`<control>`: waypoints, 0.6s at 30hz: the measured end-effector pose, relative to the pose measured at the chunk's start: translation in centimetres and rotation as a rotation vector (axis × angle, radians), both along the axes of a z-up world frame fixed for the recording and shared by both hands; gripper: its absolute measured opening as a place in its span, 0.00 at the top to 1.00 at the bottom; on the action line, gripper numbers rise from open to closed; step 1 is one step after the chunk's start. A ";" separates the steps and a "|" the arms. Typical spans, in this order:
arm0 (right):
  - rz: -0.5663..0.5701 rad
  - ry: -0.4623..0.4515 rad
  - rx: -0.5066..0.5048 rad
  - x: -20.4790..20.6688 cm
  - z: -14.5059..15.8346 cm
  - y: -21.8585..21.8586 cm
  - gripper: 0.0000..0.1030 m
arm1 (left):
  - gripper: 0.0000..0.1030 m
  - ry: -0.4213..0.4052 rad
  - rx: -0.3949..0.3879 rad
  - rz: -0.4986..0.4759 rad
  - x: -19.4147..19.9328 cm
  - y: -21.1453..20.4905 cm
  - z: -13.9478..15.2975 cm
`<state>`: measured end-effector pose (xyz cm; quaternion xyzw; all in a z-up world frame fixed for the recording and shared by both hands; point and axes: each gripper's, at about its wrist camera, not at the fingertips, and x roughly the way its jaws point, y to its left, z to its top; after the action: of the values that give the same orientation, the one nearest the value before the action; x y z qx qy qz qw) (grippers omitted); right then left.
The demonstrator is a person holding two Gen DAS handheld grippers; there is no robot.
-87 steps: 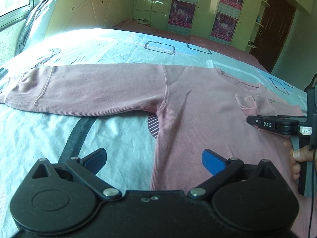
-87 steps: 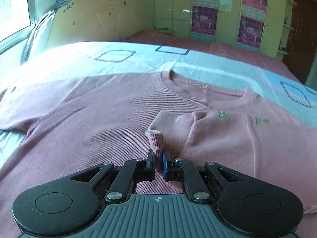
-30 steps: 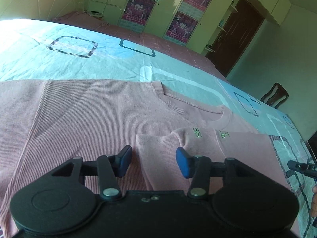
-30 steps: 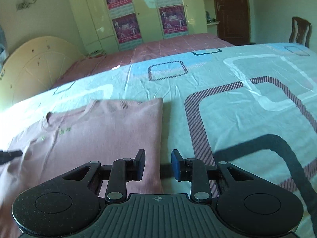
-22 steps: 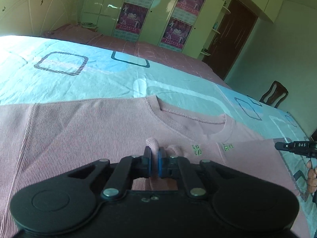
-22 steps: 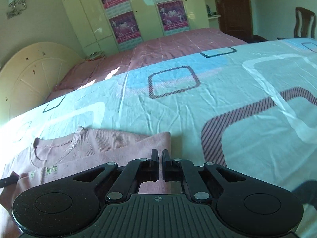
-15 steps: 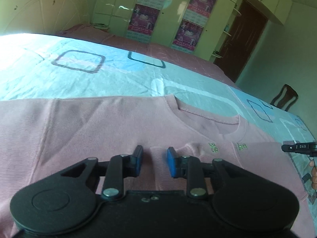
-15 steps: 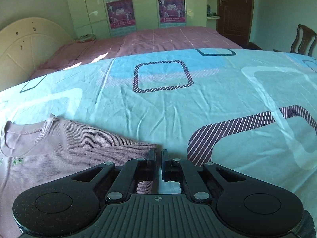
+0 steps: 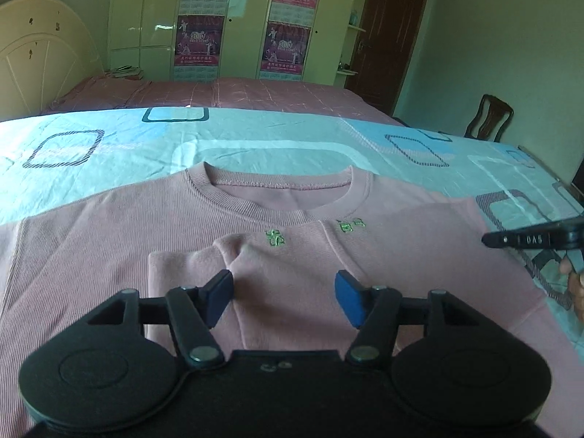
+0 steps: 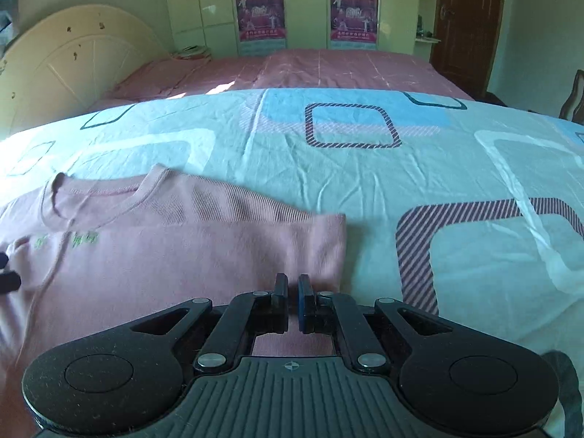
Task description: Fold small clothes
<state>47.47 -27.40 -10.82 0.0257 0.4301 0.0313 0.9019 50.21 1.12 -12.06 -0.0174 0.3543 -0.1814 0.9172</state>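
**Left jaws reopened over folded sleeve; right nearly closed at fold edge**

Since half a second back: left gripper [image 9: 283, 297] spread from a narrow gap to wide apart, view swung to face neckline square on. Right gripper [image 10: 292, 303] pulled back along the folded side, more pink cloth in front now.

Pink sweatshirt [image 9: 109, 248] flat on patterned bedsheet [image 9: 255, 138], collar away from camera. One sleeve [image 9: 292, 255] folded across chest, cuff end just ahead of left blue pads [image 9: 346, 297]. Nothing held between left pads, hovering just above fabric.

Right fingers almost together, thin slit between; over sweatshirt's folded edge, cannot tell whether cloth pinched. Right tool's tip visible at far right of left view.

Wardrobe [image 9: 237, 18] with posters, headboard [image 10: 73, 62], chair [image 9: 489, 116] behind.
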 end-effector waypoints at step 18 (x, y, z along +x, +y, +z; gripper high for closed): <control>-0.070 -0.032 0.027 -7.7 1.1 2.2 0.96 | 0.41 0.016 0.037 0.015 -3.8 0.9 -0.6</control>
<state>39.81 -25.21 -9.70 0.0524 0.4142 0.0061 0.9087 46.39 2.05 -12.70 -0.0047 0.3649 -0.1676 0.9158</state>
